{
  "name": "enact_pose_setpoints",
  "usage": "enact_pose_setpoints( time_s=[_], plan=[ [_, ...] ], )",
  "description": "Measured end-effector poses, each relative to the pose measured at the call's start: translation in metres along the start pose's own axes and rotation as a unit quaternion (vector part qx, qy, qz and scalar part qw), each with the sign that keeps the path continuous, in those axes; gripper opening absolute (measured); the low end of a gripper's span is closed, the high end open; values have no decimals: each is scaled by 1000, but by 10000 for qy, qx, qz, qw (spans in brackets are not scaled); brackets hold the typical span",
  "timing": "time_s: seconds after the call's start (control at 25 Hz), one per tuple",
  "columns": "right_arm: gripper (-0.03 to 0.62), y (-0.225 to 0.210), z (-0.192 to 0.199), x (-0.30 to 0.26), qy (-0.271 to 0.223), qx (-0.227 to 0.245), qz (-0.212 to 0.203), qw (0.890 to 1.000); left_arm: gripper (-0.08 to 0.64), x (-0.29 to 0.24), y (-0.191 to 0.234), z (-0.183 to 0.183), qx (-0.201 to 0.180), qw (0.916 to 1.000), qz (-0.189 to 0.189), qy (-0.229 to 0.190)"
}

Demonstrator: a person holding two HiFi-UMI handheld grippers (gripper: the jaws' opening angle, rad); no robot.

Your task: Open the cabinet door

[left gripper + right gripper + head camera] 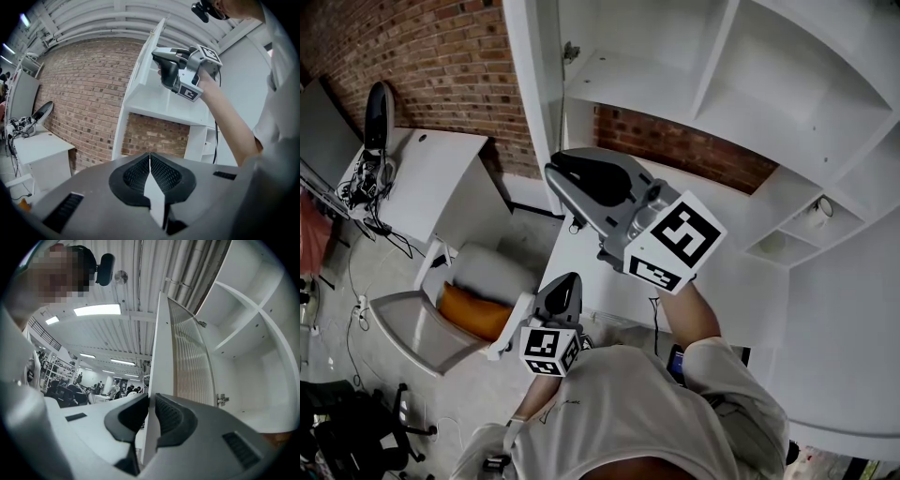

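While the right gripper is held up before the cabinet, its jaws pinch the free edge of the cabinet door. The door rises straight ahead of the pads, swung clear of the bare shelves to the gripper's right. Below it, the left gripper has its jaws pressed together on nothing.

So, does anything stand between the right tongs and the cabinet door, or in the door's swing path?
Nothing visible. The right tongs are shut on the edge of the cabinet door, and no object shows beside the door in the right gripper view.
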State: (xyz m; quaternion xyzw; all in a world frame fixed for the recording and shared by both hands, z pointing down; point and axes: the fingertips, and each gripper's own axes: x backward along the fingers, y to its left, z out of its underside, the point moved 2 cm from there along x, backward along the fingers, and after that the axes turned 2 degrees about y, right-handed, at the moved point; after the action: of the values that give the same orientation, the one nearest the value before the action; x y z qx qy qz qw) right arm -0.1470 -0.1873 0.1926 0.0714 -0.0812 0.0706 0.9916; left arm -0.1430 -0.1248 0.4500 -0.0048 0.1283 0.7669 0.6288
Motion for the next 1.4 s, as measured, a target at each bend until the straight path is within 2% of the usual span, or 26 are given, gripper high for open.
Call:
enact_pose_setpoints(
  time_s=[0.64, 0.96, 1.16, 1.4],
  plan=[
    [46, 15, 4, -34, 64, 129, -269, 9995, 17, 13, 25, -1, 82, 9996, -251, -77],
    [31, 21, 12, -61, 326, 571, -262, 9975, 17, 18, 38, -3, 128, 9991, -377, -127],
    [31, 29, 15, -65, 369, 576, -441, 9967, 17, 20, 41, -2, 165, 9989, -429, -126],
    [29, 21, 19, -60, 383, 434, -364, 9977, 17, 18, 41, -1, 161, 9989, -432, -122]
  ],
)
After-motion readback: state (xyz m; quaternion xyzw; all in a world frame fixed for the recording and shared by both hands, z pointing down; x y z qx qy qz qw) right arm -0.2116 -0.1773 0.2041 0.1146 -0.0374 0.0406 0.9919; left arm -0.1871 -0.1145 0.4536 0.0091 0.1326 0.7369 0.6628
